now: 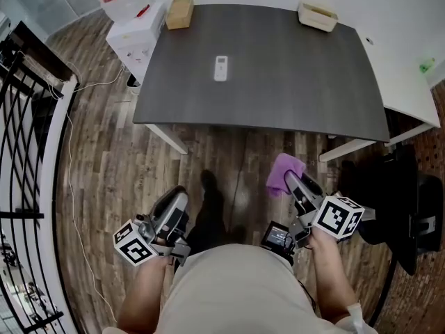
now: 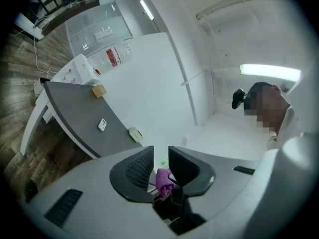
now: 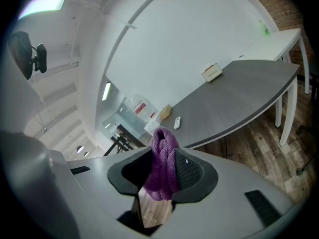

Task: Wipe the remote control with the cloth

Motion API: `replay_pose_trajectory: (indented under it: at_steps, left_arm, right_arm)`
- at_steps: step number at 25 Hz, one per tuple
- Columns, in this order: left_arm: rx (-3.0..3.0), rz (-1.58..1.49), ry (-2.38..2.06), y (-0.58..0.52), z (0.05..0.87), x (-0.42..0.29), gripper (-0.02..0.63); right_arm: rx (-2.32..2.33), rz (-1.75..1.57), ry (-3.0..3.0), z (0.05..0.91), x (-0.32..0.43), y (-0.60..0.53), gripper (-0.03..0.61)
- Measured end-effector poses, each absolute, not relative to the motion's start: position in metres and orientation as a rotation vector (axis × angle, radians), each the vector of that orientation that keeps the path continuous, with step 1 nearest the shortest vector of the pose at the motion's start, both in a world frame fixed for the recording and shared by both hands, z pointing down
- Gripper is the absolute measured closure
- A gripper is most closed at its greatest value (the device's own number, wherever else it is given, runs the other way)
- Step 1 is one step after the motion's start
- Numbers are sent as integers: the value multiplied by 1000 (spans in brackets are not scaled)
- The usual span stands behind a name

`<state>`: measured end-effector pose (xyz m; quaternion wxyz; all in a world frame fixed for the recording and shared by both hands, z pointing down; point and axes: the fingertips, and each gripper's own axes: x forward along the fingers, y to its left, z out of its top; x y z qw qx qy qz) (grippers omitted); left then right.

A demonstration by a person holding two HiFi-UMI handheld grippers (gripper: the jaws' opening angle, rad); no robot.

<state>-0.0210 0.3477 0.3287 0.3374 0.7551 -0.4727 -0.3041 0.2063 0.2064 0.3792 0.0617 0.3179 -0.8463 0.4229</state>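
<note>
Short of the bench (image 1: 299, 89): remote control (image 1: 220, 68) untouched.
Right hand-held gripper (image 1: 292, 179) clamps purple cloth (image 1: 280, 175); left hand-held gripper (image 1: 178, 199) closed, empty.

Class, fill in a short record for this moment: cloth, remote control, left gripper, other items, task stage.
Cloth: purple knitted cloth, clamped in the right gripper's jaws
Remote control: small white remote control, lying untouched on the dark grey table
Left gripper: shut, holding nothing
Other items: tan cardboard box and beige tray at the table's far edge
Task stage: wiping not yet begun; both grippers over the wooden floor, short of the table
</note>
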Motion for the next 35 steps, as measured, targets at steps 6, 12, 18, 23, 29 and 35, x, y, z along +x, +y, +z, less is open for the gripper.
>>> replay_pose_trajectory:
  at_steps: [6,12,18,23,29,35]
  left_arm:
    - [1971,-749,-1116,259,350,-52,541]
    - [1989,-547,-1091,163,364,-73,487]
    - [2021,-190,-1205,86,409,-101,392]
    - [2294,208,-1238,38,434,-106,365]
    - [2687,1028,-950,7,476,-115,362]
    - [2699,1716,-685,-36,509,-149,359]
  right_arm:
    - [1070,1279,-2522,385,181,146,446]
    - [1147,1259,-2478,381,149,80,446]
    - [1164,1168,-2469,368,108,24,446]
    - [1153,1104,-2455,363,106,5,446]
    - [1047,1146,-2418,386,115,-25,446]
    - [958,1100,-2442,379,123,-52,446]
